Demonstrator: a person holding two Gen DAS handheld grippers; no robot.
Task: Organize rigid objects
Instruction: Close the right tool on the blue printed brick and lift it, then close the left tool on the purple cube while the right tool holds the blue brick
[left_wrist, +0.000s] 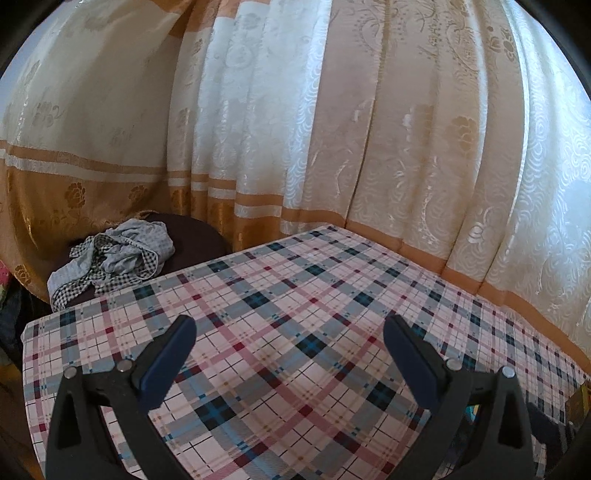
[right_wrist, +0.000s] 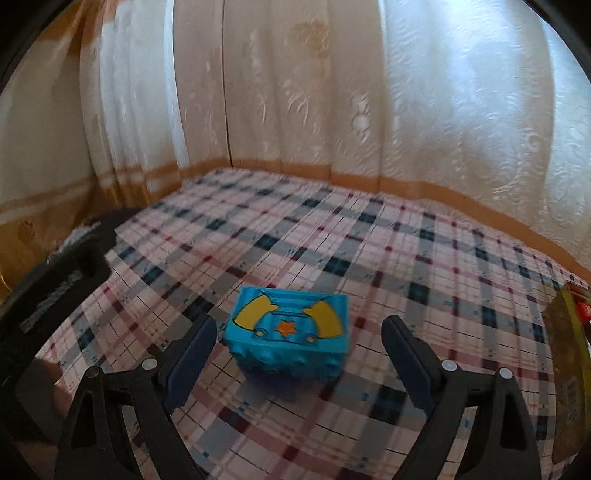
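Spread jaws on the right gripper (right_wrist: 299, 332) flank a motion-blurred blue toy block (right_wrist: 290, 332), while the left gripper (left_wrist: 290, 332) gapes over plaid tablecloth (left_wrist: 295, 288).

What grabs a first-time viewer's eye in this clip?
The bright blue toy block with yellow shapes and an orange star, lying on the plaid tablecloth between the open right gripper fingers. Next, the crumpled checked cloth beyond the table's far left corner, ahead of the empty left gripper.
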